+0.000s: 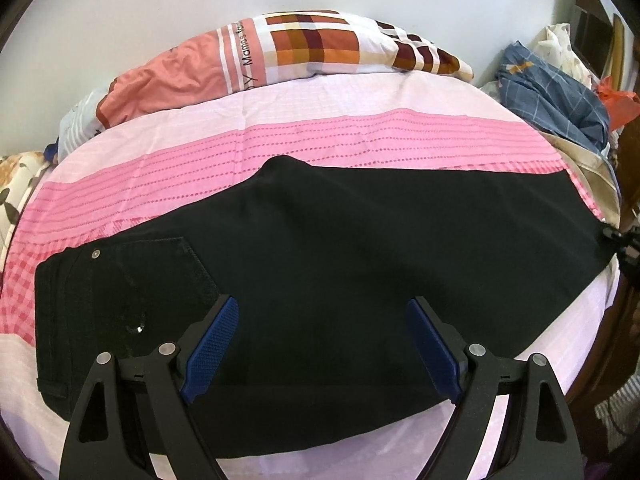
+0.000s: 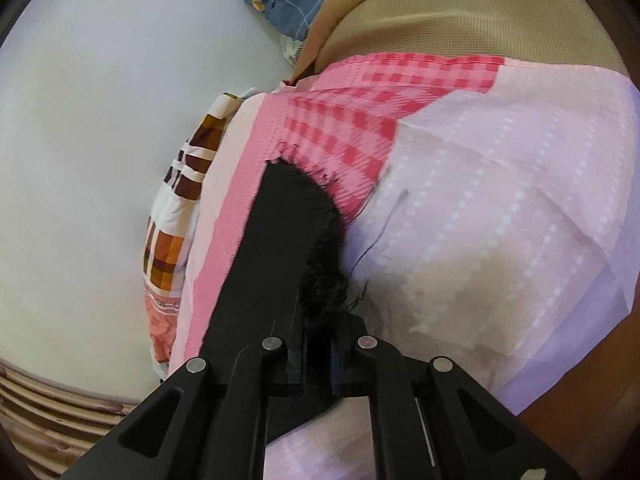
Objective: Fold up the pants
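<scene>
Black pants [image 1: 320, 264] lie flat across the pink bed sheet [image 1: 320, 136], waistband and back pocket at the left, leg ends at the right. My left gripper [image 1: 322, 312] is open and hovers just above the middle of the pants, blue pads wide apart. My right gripper [image 2: 318, 344] is shut on the frayed hem end of the pants [image 2: 292, 240] near the bed's edge. It also shows in the left wrist view [image 1: 624, 240] at the far right, at the leg end.
A checked orange and pink pillow [image 1: 304, 48] lies at the back of the bed by the white wall. A heap of blue checked cloth [image 1: 556, 92] sits at the back right. Tan fabric [image 2: 460, 16] lies past the sheet's end. A wooden bed frame [image 1: 600, 344] borders the right.
</scene>
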`<state>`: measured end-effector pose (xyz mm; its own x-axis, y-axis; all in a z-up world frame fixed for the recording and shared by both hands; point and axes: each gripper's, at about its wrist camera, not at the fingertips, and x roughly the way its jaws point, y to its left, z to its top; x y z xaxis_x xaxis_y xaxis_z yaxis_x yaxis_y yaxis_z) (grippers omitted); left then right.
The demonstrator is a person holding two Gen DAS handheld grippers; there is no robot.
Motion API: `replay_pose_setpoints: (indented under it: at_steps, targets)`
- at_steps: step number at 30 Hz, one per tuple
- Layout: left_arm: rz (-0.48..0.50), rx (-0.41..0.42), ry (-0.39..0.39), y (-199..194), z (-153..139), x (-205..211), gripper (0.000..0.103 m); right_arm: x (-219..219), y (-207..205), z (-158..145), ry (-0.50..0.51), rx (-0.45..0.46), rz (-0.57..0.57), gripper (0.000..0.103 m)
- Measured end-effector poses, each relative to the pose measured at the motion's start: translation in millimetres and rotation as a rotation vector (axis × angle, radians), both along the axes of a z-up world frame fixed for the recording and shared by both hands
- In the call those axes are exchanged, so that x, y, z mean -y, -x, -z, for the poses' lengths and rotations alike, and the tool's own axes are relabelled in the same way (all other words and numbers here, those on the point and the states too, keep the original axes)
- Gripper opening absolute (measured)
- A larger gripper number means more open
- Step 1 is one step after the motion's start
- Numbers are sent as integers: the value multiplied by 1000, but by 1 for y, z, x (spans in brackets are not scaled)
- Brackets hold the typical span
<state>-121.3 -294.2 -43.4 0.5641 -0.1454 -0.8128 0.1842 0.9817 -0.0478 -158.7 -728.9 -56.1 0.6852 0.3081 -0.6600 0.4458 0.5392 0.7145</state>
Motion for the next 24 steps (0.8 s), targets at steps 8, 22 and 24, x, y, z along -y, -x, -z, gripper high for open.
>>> replay_pose_setpoints:
  at_steps: [8,22,24]
  targets:
    - [-19,-12,-8,-1,5,-7,88,-6,-7,-5,12,-2,-12,7]
    - [-160,-26,6,4,10,-73,89,-4,1,-5,-31,3,42,7]
    - [-181,-28,11,5,10,-82,89,-8,-2,-10,-27,11,29,7]
